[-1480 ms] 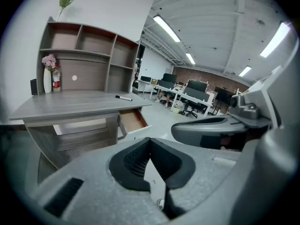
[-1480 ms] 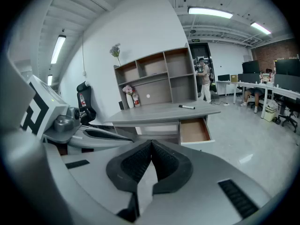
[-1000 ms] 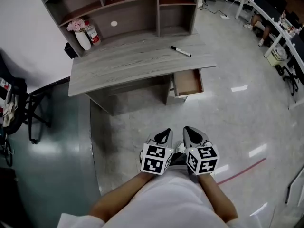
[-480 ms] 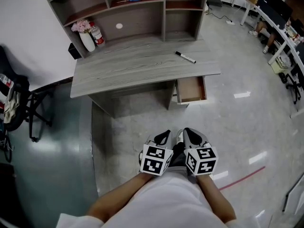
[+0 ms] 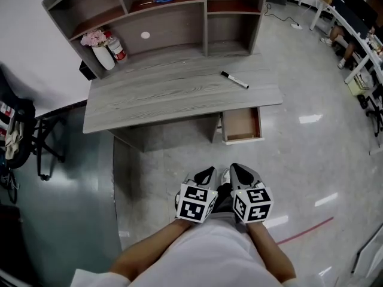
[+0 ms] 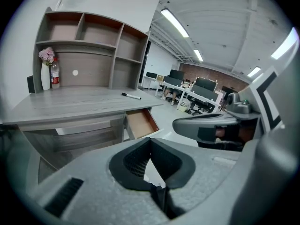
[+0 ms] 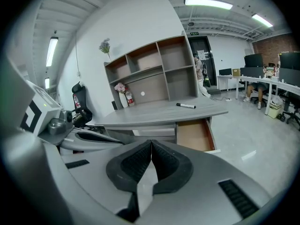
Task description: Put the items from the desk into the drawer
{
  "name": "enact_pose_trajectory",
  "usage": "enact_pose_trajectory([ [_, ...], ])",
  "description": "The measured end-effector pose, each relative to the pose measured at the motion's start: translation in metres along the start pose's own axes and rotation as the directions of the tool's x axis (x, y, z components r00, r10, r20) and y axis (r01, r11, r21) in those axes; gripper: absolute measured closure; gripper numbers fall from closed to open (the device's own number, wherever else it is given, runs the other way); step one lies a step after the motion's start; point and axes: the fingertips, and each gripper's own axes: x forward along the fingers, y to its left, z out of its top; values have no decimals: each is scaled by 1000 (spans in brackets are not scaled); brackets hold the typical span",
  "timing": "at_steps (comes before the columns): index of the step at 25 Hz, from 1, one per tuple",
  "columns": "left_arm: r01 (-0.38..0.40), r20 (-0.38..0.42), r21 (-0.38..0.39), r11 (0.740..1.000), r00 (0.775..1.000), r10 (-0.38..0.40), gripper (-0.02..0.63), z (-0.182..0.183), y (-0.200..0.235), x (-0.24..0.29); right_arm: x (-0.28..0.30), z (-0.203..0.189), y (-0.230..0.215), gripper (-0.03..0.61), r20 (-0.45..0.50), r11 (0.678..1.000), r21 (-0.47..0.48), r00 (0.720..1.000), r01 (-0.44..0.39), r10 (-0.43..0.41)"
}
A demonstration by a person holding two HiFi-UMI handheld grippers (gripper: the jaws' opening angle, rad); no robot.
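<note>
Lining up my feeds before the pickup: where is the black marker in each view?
Head view: marker on the desk's right side, upper centre.
Left gripper view: marker left of centre, upper half.
Right gripper view: marker right of centre, mid-height.
Shared landmark: the open drawer just below it.

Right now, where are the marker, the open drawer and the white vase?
marker [image 5: 234,80], head view, middle of its barrel.
drawer [image 5: 241,124], head view, bare wooden bottom.
white vase [image 5: 106,57], head view, its body.

desk [image 5: 155,94] grey woodgrain | marker [image 5: 234,80] black-and-white | drawer [image 5: 241,123] tan inside | vase [image 5: 103,57] white
</note>
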Motion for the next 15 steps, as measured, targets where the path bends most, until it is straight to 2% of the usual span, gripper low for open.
enact_pose_trajectory([
  [15,-64,-62,-23,998,996,63,612,73,21,105,78,61,-90,577,-65,995,-51,995,-80,77],
])
